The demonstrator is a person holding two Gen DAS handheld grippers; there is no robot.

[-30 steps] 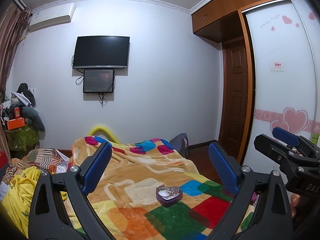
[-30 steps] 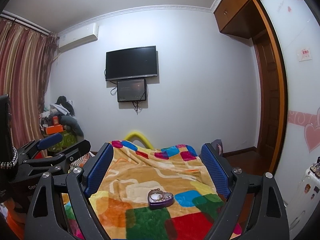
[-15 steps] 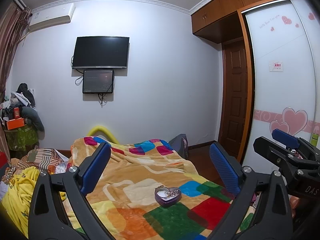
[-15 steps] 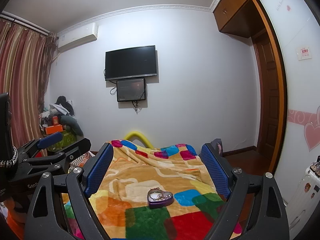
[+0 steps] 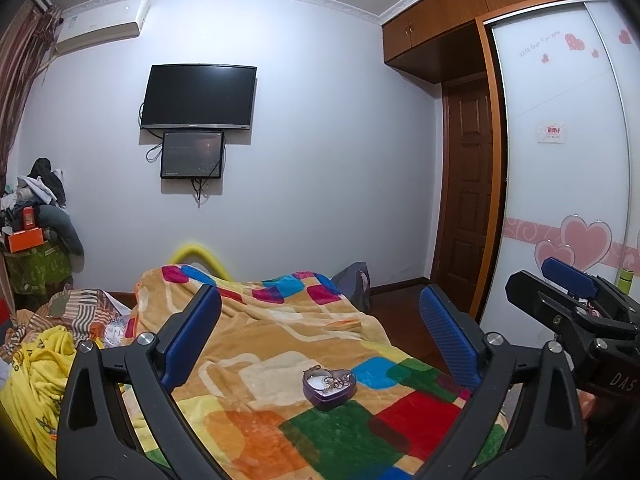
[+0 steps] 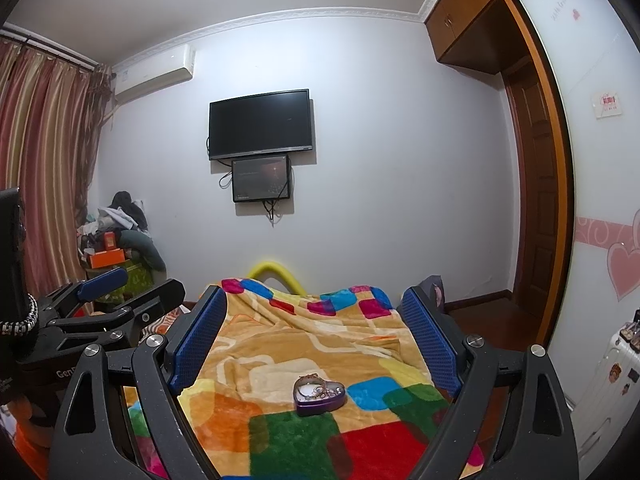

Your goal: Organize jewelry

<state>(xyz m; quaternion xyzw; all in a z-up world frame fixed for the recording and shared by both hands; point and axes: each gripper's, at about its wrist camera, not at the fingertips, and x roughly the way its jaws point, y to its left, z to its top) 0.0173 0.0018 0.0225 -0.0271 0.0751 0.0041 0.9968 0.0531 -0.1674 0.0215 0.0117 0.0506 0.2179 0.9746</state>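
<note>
A purple heart-shaped tin lies open on the colourful blanket, with a tangle of gold jewelry inside. It also shows in the right wrist view. My left gripper is open and empty, held above and short of the tin. My right gripper is open and empty, also above and short of the tin. The right gripper shows at the right edge of the left wrist view. The left gripper shows at the left of the right wrist view.
The bed fills the lower middle. Yellow clothing lies heaped at its left. A TV hangs on the far wall. A wardrobe with heart stickers and a wooden door stand at the right. A cluttered stand and curtains are at the left.
Both grippers stay open and almost still. The left wrist view has drifted slightly, so the tin sits a little lower and further left than before.
</note>
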